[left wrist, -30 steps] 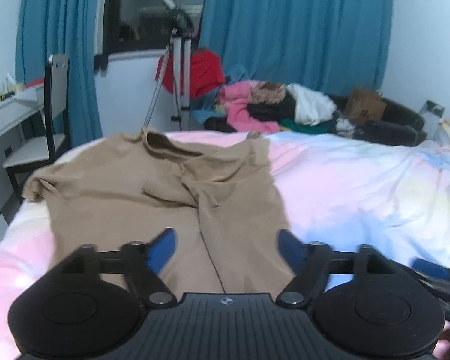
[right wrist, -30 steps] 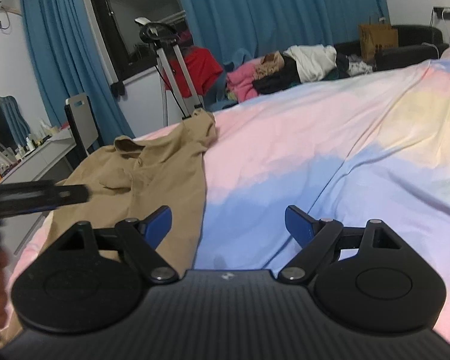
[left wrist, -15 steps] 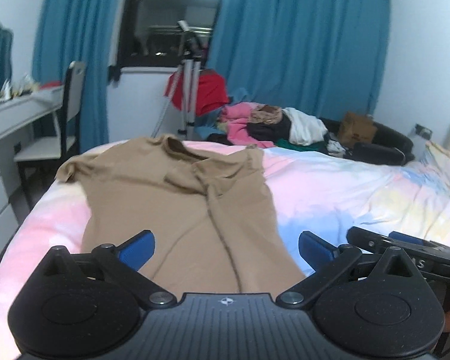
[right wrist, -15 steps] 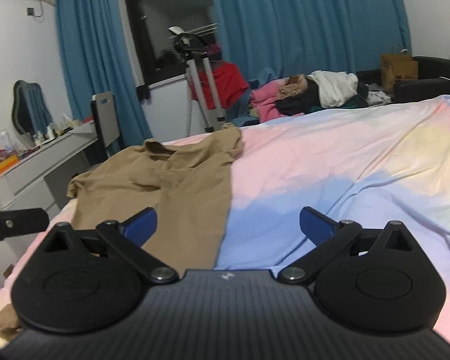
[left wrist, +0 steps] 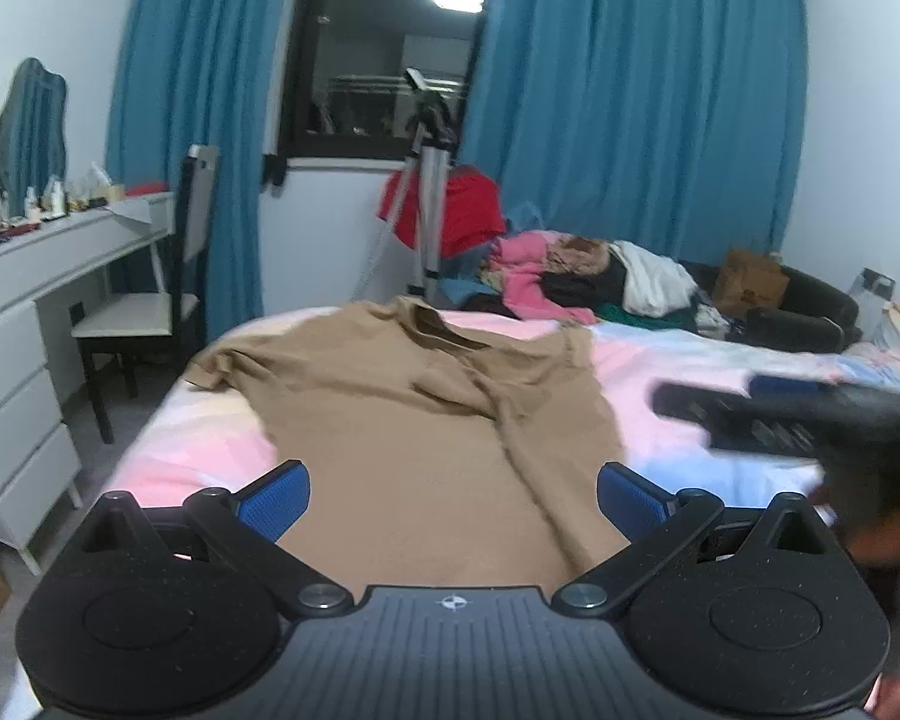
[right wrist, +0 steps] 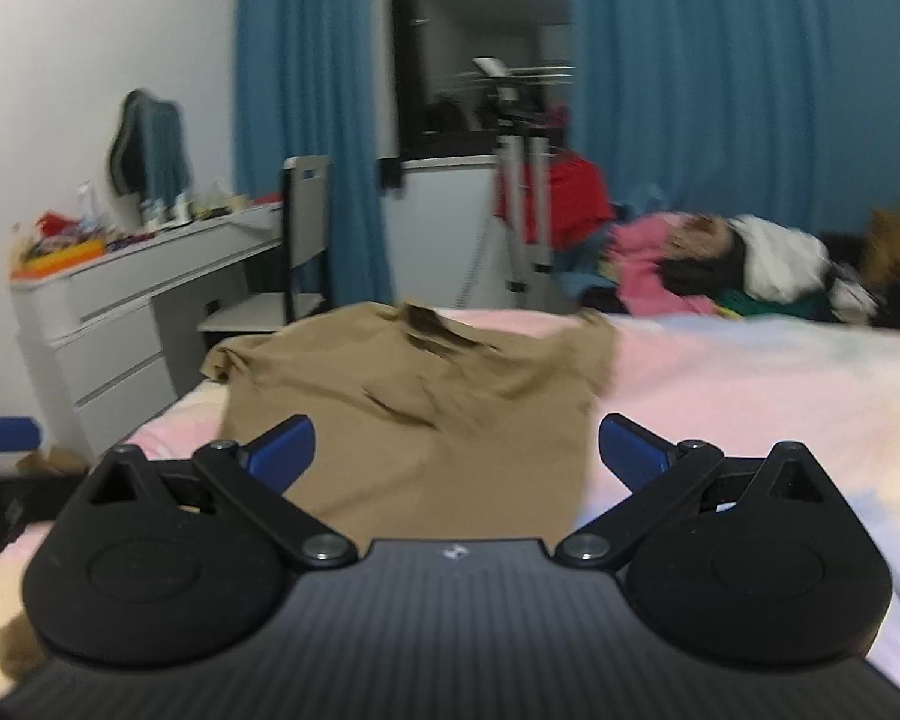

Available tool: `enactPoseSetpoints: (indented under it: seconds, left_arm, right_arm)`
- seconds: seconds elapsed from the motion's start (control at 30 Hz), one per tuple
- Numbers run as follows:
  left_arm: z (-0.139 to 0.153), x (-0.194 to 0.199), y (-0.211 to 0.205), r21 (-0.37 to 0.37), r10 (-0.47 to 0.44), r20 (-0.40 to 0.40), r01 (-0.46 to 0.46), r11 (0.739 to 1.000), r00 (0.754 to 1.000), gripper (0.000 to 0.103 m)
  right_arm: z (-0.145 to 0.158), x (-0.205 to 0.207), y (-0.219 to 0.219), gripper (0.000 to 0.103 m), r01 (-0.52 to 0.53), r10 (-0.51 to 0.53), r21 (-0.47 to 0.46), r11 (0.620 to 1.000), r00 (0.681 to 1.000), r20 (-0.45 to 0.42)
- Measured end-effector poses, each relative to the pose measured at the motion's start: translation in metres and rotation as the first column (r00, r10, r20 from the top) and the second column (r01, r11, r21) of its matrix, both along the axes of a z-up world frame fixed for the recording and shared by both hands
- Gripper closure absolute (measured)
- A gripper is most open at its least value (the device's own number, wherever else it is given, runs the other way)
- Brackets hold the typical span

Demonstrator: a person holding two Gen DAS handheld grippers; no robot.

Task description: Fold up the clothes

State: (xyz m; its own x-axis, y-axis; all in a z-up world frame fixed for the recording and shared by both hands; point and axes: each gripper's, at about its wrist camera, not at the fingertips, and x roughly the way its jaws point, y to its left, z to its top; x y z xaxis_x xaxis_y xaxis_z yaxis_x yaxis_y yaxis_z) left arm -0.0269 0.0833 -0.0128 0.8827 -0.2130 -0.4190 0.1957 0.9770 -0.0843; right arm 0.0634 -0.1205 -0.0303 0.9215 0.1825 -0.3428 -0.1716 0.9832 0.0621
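Tan shirt (left wrist: 426, 420) lay flat on bed (left wrist: 678, 372), left gripper (left wrist: 453, 495) fingers spread w/ nothing between, right gripper (right wrist: 456, 447) fingers spread too, both above shirt's near hem.

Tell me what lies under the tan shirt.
The tan shirt lies spread on the pastel bedspread, which shows pink and blue around its edges. Whatever sits directly beneath the fabric is covered and cannot be seen.
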Motion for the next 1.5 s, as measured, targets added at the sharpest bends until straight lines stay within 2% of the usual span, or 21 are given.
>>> enactPoseSetpoints:
  seconds: [0.1,0.27,0.33,0.47,0.67,0.83,0.87,0.9,0.93,0.97,1.0,1.03,1.2,1.33,1.4,1.5]
  left_arm:
    - [-0.005,0.010,0.028,-0.046,0.041,-0.017,-0.042,0.998,0.999,0.000]
    - [-0.022,0.032,0.068,-0.118,0.138,-0.075,-0.146,0.982,0.988,0.000]
    - [-0.030,0.039,0.078,-0.133,0.159,-0.087,-0.170,0.976,0.983,0.000]
    - [-0.047,0.056,0.095,-0.118,0.224,-0.110,-0.236,0.965,0.968,0.000]
    - [-0.065,0.075,0.119,-0.180,0.274,-0.173,-0.304,0.936,0.946,0.000]
    - [-0.071,0.081,0.114,-0.166,0.264,-0.182,-0.295,0.941,0.947,0.000]
    - [-0.071,0.082,0.111,-0.160,0.262,-0.184,-0.292,0.943,0.947,0.000]
    - [-0.072,0.082,0.109,-0.154,0.259,-0.186,-0.289,0.945,0.948,0.000]
    - [-0.073,0.082,0.107,-0.149,0.257,-0.187,-0.286,0.947,0.948,0.000]
    - [-0.073,0.083,0.104,-0.145,0.258,-0.187,-0.286,0.947,0.948,0.000]
    - [-0.072,0.083,0.100,-0.142,0.262,-0.185,-0.289,0.947,0.947,0.000]
    - [-0.072,0.083,0.099,-0.140,0.266,-0.182,-0.292,0.946,0.947,0.000]
    - [-0.067,0.078,0.098,-0.153,0.267,-0.148,-0.288,0.945,0.952,0.000]
    - [-0.063,0.072,0.089,-0.162,0.233,-0.124,-0.251,0.954,0.965,0.000]
    - [-0.064,0.072,0.083,-0.171,0.202,-0.129,-0.222,0.960,0.971,0.000]
    - [-0.066,0.072,0.074,-0.183,0.156,-0.134,-0.179,0.967,0.979,0.000]
  right_arm:
    - [0.006,0.046,0.037,0.001,-0.071,0.071,-0.020,0.997,0.997,0.003]
    - [-0.004,0.123,0.105,0.001,-0.149,0.148,-0.008,0.989,0.988,-0.035]
    - [-0.013,0.150,0.137,0.001,-0.191,0.189,-0.055,0.980,0.981,-0.043]
    - [-0.032,0.202,0.207,0.001,-0.289,0.282,-0.146,0.946,0.957,-0.068]
    - [-0.060,0.270,0.285,0.001,-0.372,0.342,-0.244,0.896,0.926,-0.157]
    - [-0.088,0.297,0.319,0.017,-0.392,0.329,-0.376,0.840,0.918,-0.223]
    - [-0.093,0.299,0.321,0.025,-0.392,0.321,-0.403,0.827,0.918,-0.233]
    - [-0.098,0.300,0.323,0.044,-0.388,0.311,-0.429,0.816,0.920,-0.240]
    - [-0.099,0.301,0.321,0.059,-0.375,0.295,-0.443,0.814,0.925,-0.239]
    - [-0.097,0.300,0.317,0.066,-0.363,0.289,-0.438,0.823,0.930,-0.227]
    - [-0.092,0.297,0.310,0.085,-0.341,0.280,-0.424,0.839,0.939,-0.201]
    - [-0.087,0.293,0.301,0.089,-0.321,0.274,-0.407,0.855,0.946,-0.171]
    - [-0.040,0.263,0.235,0.090,-0.212,0.234,-0.312,0.926,0.972,0.034]
    - [-0.005,0.250,0.159,0.090,-0.058,0.085,-0.180,0.982,0.985,0.149]
    - [0.000,0.246,0.115,0.090,0.023,-0.011,-0.077,0.997,0.988,0.151]
    - [-0.011,0.247,0.060,0.090,0.127,-0.129,0.028,0.992,0.988,0.080]
